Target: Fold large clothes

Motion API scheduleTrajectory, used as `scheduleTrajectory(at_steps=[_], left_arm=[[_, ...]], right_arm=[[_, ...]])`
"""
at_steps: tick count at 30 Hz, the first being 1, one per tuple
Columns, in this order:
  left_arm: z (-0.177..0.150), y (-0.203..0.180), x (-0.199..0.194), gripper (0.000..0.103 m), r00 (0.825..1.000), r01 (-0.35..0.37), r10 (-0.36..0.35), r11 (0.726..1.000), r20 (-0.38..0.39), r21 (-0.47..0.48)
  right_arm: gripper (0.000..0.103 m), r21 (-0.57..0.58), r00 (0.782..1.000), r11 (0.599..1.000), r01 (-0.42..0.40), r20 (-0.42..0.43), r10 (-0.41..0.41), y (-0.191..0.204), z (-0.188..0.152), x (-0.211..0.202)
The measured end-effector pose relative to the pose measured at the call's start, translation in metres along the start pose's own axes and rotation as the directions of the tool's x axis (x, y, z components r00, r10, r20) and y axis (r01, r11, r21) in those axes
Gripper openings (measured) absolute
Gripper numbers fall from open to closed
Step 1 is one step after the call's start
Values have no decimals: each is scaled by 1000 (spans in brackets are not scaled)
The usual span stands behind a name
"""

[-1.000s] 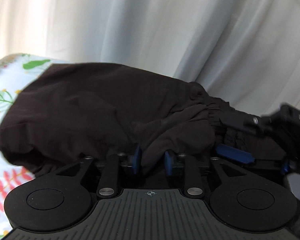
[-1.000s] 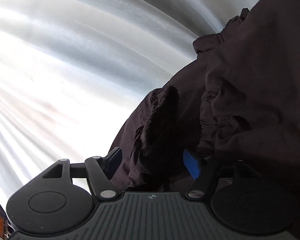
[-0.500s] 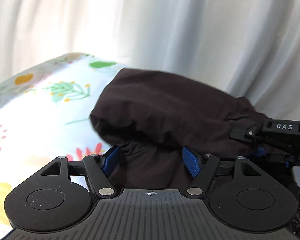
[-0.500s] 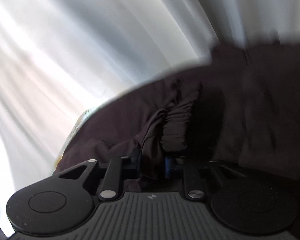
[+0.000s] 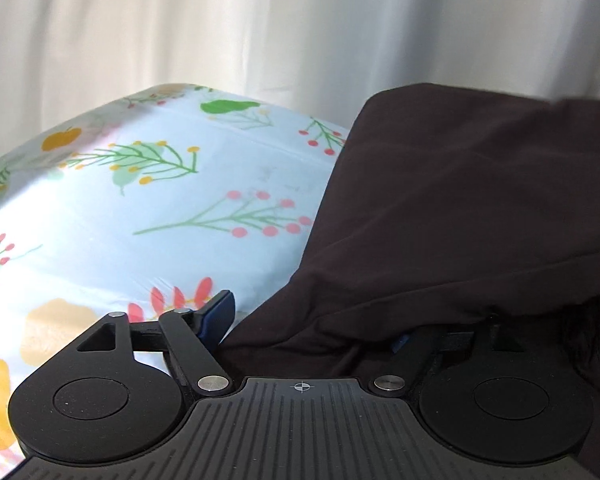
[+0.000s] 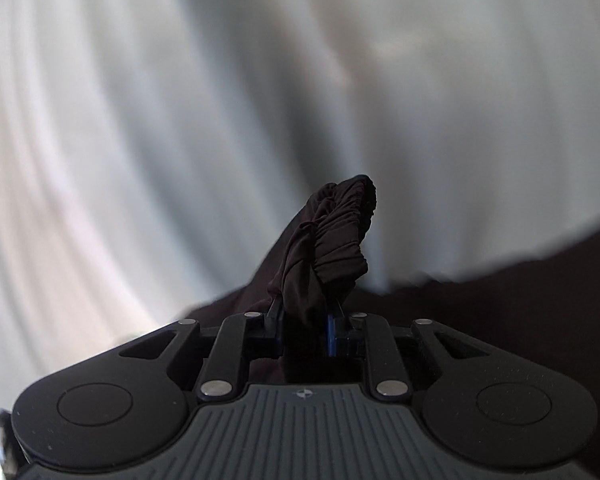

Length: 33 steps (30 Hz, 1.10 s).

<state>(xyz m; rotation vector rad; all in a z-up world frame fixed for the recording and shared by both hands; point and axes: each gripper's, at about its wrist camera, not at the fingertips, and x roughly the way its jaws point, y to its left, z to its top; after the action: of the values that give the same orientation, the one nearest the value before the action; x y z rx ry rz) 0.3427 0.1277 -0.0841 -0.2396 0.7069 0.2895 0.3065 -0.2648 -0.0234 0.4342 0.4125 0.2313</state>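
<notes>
You are looking at a floral tablecloth (image 5: 148, 216) lying across the surface, with a white curtain (image 5: 260, 28) hanging in folds behind it.

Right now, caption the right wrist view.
Right tongs shut on the dark garment's gathered waistband, white curtain behind.

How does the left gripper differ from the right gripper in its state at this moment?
The left gripper is open, its fingers spread wide; the right gripper is shut on a gathered, elastic-looking edge of the dark garment. The cloth lies loose between and over the left fingers, while it stands up in a bunch from the right ones. The left view shows the floral tablecloth; the right shows only curtain. Both have black linkages and blue pads.
</notes>
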Motion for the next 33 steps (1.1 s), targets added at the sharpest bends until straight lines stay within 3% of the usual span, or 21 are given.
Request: scheduleTrajectory(at_steps=[3,6,10,13,15,18,23,28,31,33], left_arm=[[-3,-11,4,88,1000,5,-4,999,-18,54],[-6,-19,7,90,999,1,3,994,-34,109],[-1,-22,0,89,996,14,0,989,-93,149],[0,-11,-28,89,989,78,-64,992,-134,100],[6,-3,-49,89,984,132,-123,989,-125,61],[18,1,-68,92,989,141,-139,989,-48,34],[40,-15,-56,93,987,160,-161,985,5,63],[50,-35,-41,94,984,162,-169,980,49,115],[60,-54,-28,96,976,203,-209,974,60,96],[63,-71,-14,96,970,226,-233,970,68,92]], right_arm=[[18,69,987,992,108,-129,-99,-41,-24,21],[20,178,975,977,119,-208,-81,-73,-42,32],[22,162,976,981,110,-203,-76,-74,-44,30],[22,109,978,987,119,-186,-97,-63,-38,19],[22,87,979,989,121,-177,-104,-58,-38,18],[22,65,975,989,132,-191,-117,-61,-47,20],[34,70,961,987,148,-245,-127,-60,-29,18],[34,-2,986,988,155,-69,-155,-41,0,-15],[34,-62,992,991,121,-37,-124,-24,6,12],[33,-94,992,992,80,-86,-88,-17,0,40]])
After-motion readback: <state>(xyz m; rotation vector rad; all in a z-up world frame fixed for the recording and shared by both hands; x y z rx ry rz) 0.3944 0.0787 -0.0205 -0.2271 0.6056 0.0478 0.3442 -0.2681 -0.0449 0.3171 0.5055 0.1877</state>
